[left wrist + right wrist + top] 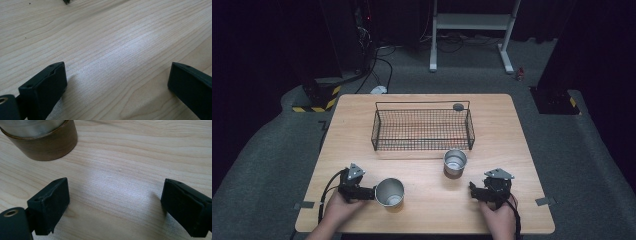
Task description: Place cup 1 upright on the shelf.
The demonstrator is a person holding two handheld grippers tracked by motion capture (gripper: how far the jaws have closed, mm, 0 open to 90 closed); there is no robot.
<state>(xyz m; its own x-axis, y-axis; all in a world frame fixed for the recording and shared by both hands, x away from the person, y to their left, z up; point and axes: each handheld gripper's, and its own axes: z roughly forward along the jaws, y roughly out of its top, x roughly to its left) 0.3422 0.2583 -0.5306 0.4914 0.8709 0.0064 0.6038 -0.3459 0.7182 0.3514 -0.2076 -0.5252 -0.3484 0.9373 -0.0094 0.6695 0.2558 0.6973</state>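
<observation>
A light wooden table (422, 210) is seen from above, with a black wire basket (422, 129) set toward its far side. Two metal cups are placed on the near half. One cup (389, 192) stands just beside the left gripper (362, 192), apparently touching its front end, though contact cannot be confirmed from above. A second cup (455, 162), with a brown band around its base, stands just in front of the basket and near the right gripper (476, 192), though apart from it. A small dark round object (458, 106) is seen at the basket's far right corner.

In the left gripper view, the jaws are spread wide over bare wood grain, with nothing between them (the nearby cup is outside that frame). In the right gripper view, the jaws are likewise held wide apart over bare table, and the banded base of the second cup (40, 138) is seen ahead and to the left, clear of both jaws.

The work is judged to be at its very start: the basket is seen to be empty, neither cup is gripped, and both are judged as left to be picked up and, presumably, placed in the basket.
</observation>
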